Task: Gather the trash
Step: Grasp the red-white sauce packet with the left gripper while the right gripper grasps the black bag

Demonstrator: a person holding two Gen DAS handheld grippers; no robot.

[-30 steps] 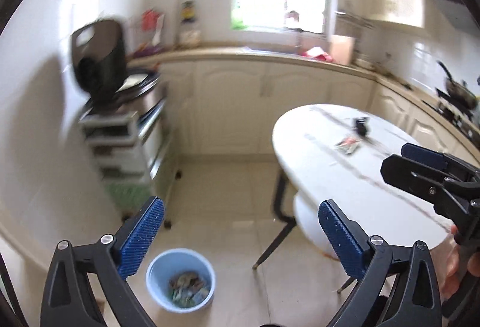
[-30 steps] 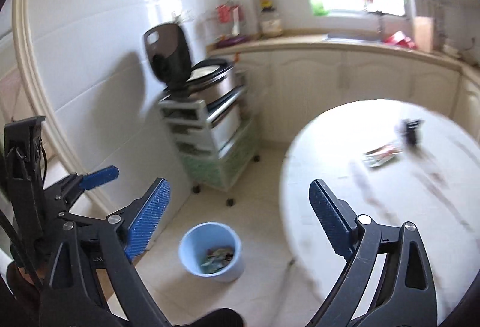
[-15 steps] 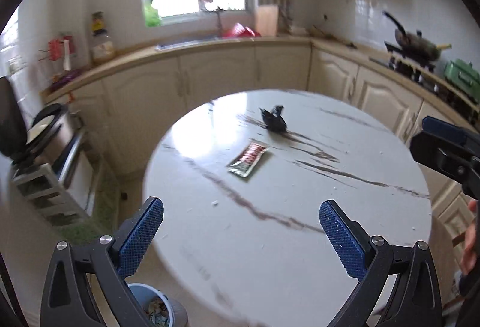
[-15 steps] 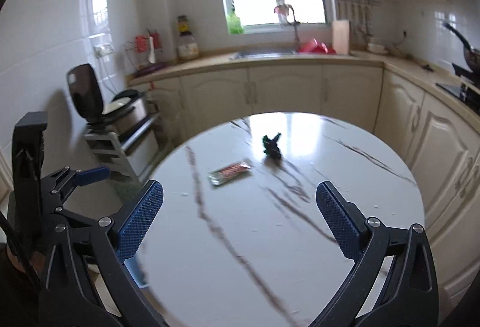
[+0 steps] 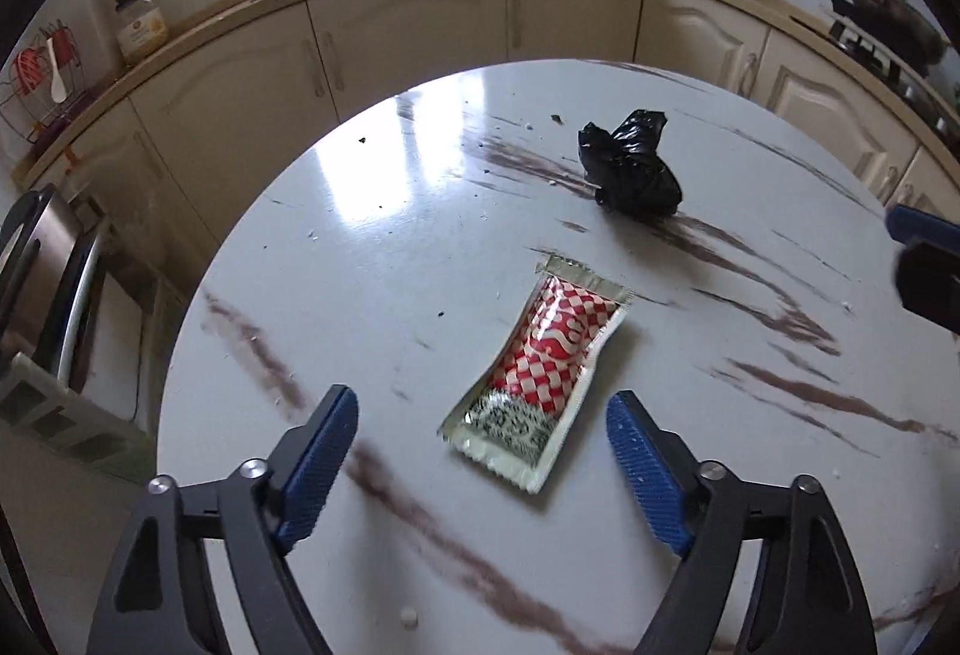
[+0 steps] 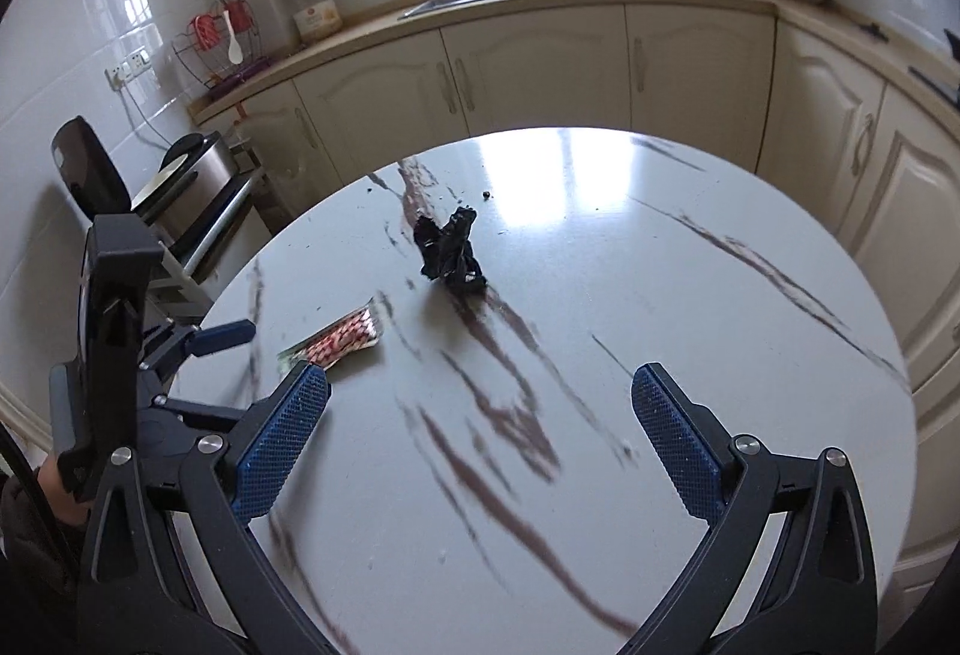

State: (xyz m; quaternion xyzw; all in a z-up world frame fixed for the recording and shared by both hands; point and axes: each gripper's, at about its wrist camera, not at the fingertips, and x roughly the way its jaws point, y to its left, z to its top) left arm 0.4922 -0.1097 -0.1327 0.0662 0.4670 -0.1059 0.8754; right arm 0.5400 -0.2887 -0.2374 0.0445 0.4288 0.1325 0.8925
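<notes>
The round table is glossy white stone with brown veins and a curved rim. On it lies a flat foil sachet — red-and-white checks, crimped silver ends — and beyond the sachet, well apart, a crumpled black plastic bag, knotted and lumpy. Crumbs dot the table around the sachet.

The left tongs hang just short of the sachet, their jaws having just been closing but not touching it, its near end lying between the blue ribbed pads. The right tongs stand wide open over bare table, right of the sachet, with the bag ahead.
</notes>
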